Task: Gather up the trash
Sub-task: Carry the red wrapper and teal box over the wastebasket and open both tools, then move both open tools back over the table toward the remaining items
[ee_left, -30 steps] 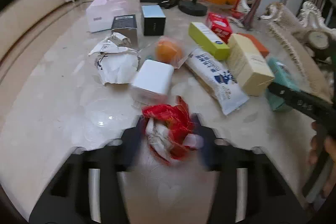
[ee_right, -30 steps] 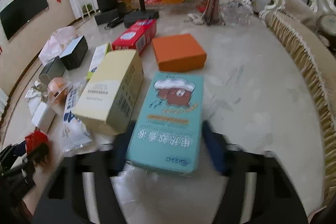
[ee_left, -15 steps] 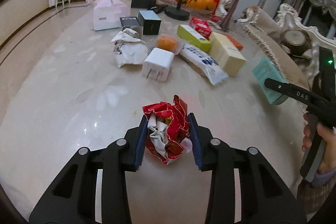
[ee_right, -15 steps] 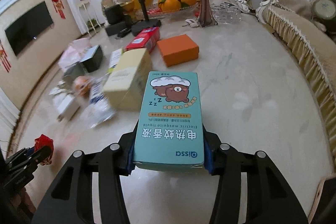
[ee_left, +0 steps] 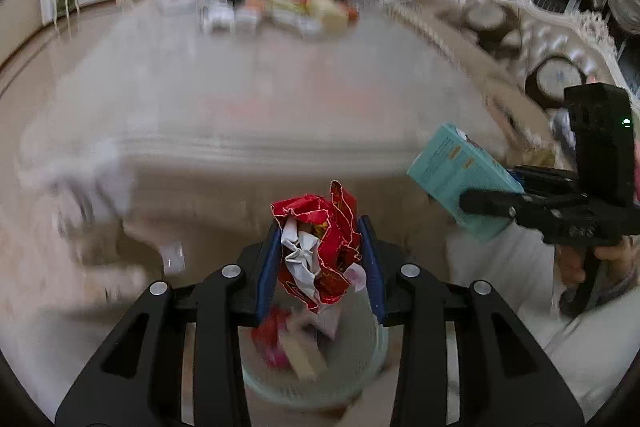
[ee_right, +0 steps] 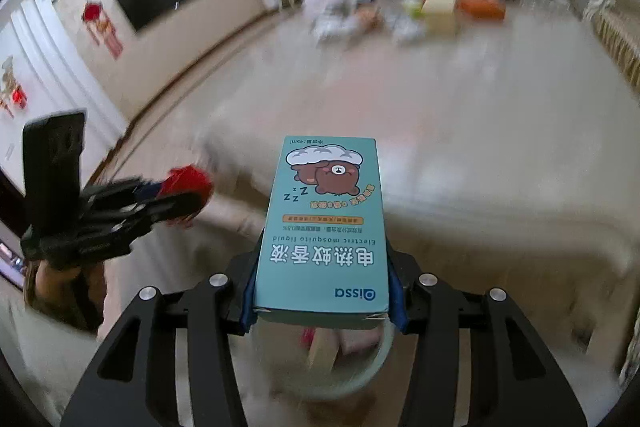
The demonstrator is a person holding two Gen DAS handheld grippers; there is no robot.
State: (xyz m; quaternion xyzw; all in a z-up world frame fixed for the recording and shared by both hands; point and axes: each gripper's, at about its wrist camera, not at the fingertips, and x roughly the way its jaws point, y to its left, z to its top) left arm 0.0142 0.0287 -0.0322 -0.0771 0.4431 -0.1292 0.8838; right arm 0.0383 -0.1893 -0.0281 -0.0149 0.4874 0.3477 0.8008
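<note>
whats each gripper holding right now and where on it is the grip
The left gripper clamps a crumpled red wrapper across its sides. The right gripper pinches a teal box by its two long side faces, near its nearer end.
</note>
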